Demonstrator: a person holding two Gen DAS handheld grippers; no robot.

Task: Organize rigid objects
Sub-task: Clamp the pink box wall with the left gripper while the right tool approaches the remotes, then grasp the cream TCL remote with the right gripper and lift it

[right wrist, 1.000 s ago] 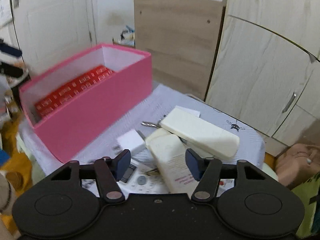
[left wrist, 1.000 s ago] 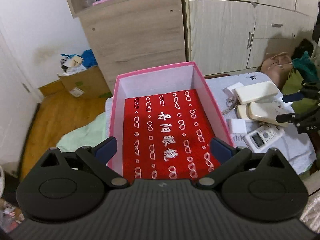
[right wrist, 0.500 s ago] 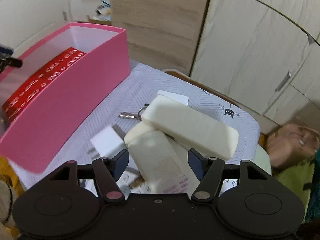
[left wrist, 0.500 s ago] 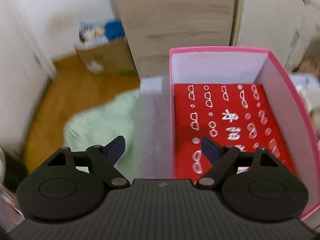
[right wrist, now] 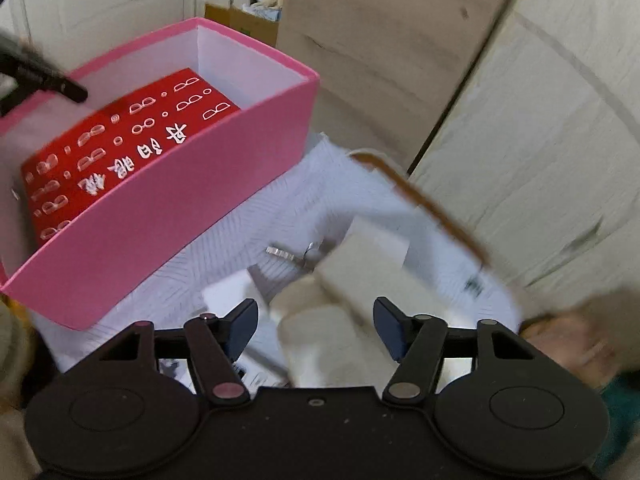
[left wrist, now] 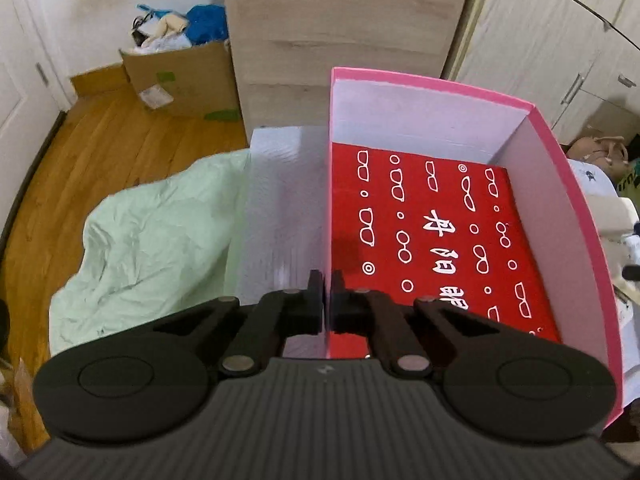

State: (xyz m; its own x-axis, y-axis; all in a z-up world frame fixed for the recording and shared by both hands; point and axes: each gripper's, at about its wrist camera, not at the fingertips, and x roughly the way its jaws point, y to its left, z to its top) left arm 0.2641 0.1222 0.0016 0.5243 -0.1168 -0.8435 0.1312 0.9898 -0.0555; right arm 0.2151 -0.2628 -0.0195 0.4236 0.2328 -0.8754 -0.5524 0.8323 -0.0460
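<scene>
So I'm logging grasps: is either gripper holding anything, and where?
The left gripper is shut on the pink box, pinching its left wall. The right gripper is open, holding nothing.

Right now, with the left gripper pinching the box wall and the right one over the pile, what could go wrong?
The left gripper clamps only the thin side wall of the pink box, so pulling could bend the wall or tip the box. The right gripper hangs open over stacked cream cases that overlap; closing may catch both or knock one off. The keys nearby could get dragged.
</scene>
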